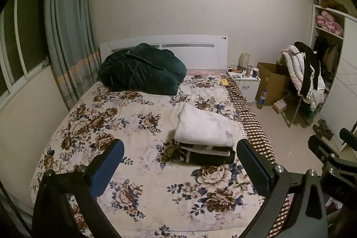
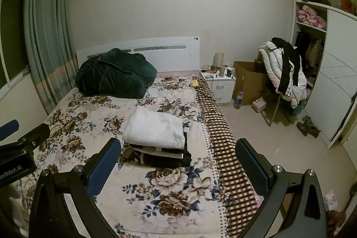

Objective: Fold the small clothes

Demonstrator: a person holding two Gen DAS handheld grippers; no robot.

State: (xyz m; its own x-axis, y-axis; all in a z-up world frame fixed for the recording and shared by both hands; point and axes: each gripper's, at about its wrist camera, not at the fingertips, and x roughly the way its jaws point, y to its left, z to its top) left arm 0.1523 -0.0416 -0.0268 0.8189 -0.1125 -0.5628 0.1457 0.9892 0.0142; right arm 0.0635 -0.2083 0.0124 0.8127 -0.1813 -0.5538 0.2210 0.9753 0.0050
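A stack of folded clothes lies on the floral bedspread (image 1: 116,117) near the bed's right side: a white folded piece (image 1: 205,126) on top, black and white pieces (image 1: 207,154) under it. The white piece (image 2: 154,127) and the dark pieces (image 2: 162,156) also show in the right wrist view. My left gripper (image 1: 180,167) is open and empty, held above the bed just short of the stack. My right gripper (image 2: 178,165) is open and empty, to the right of the left one, also short of the stack.
A dark green bundled blanket (image 1: 142,69) lies by the headboard. A checked blanket edge (image 2: 218,133) runs along the bed's right side. A nightstand (image 2: 219,84), cardboard box (image 2: 247,81), a chair piled with coats (image 2: 283,68) and a wardrobe (image 2: 330,81) stand to the right.
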